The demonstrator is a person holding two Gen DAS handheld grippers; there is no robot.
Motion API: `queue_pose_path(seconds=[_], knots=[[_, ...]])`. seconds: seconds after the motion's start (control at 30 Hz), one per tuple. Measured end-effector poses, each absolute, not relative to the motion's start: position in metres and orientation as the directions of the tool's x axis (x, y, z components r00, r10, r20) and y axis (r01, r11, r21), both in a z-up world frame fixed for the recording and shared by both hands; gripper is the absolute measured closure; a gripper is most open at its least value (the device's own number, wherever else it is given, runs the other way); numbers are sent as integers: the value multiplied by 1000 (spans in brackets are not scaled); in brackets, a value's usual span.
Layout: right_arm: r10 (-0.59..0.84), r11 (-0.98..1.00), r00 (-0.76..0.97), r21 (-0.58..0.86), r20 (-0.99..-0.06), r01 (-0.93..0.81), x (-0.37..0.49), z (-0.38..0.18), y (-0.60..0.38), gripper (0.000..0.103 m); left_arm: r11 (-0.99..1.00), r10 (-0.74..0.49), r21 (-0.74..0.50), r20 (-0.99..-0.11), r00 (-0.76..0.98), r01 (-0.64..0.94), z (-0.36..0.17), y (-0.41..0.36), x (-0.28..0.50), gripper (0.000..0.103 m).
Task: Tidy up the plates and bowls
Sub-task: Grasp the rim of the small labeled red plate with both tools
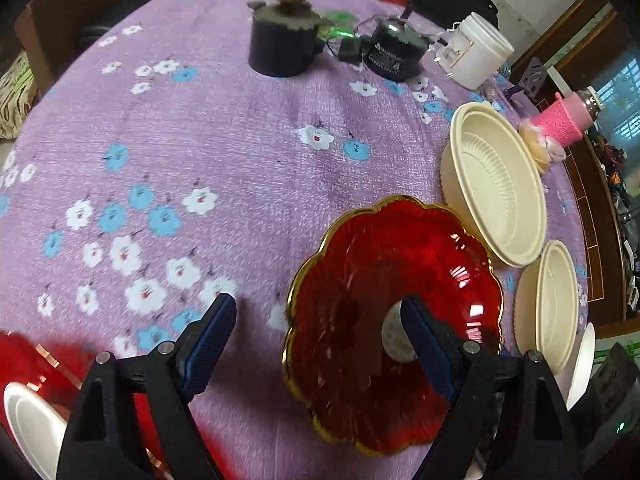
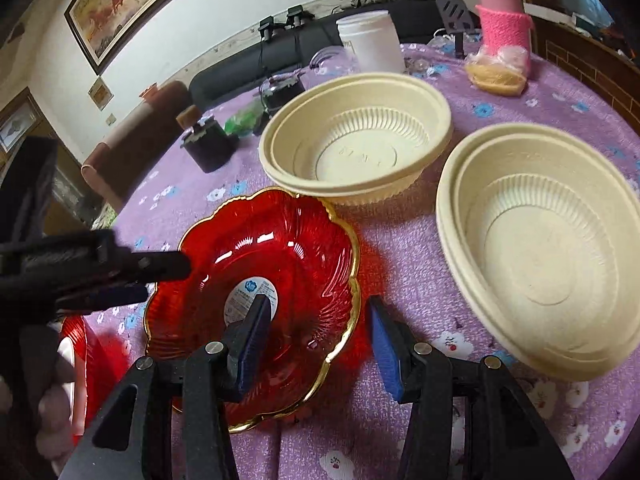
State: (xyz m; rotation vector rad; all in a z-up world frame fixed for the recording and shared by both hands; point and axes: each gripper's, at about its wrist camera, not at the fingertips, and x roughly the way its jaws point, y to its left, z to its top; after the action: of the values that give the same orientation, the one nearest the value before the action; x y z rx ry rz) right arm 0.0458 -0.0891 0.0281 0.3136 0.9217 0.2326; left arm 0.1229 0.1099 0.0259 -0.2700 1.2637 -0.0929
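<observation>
Red glass with a gold scalloped rim fills the left wrist view: the red plate (image 1: pixel 394 320) sits on the purple flowered tablecloth (image 1: pixel 200 140). Our left gripper (image 1: pixel 318 322) is spread wide and holds nothing, its right finger over the plate's centre, its left finger over bare cloth. Two cream bowls lie just right of the plate, the far bowl (image 1: pixel 494 184) and the near bowl (image 1: pixel 548 306). At the lower left corner we see a second red dish (image 1: pixel 36 364) with a white plate (image 1: pixel 32 428) on it. A dark pot (image 1: pixel 282 40) and a white tub (image 1: pixel 476 50) stand far across the table.

Over to the right wrist view: our right gripper (image 2: pixel 320 346) is spread too, straddling the red plate's gold rim, one finger inside, one outside on the cloth. We cannot tell whether either touches. The left gripper reaches in from the left above the plate. Both bowls sit upright and apart.
</observation>
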Motion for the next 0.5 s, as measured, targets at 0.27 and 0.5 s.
queue_pose_path(seconds=[0.27, 0.5], knots=[[362, 912, 596, 403, -717, -69, 48, 25, -93, 58, 979, -190, -203, -939, 288, -14, 21, 83, 121, 42], [388, 877, 598, 480, -702, -6, 47, 20, -113, 82, 976, -178, -206, -939, 295, -67, 27, 94, 103, 64]])
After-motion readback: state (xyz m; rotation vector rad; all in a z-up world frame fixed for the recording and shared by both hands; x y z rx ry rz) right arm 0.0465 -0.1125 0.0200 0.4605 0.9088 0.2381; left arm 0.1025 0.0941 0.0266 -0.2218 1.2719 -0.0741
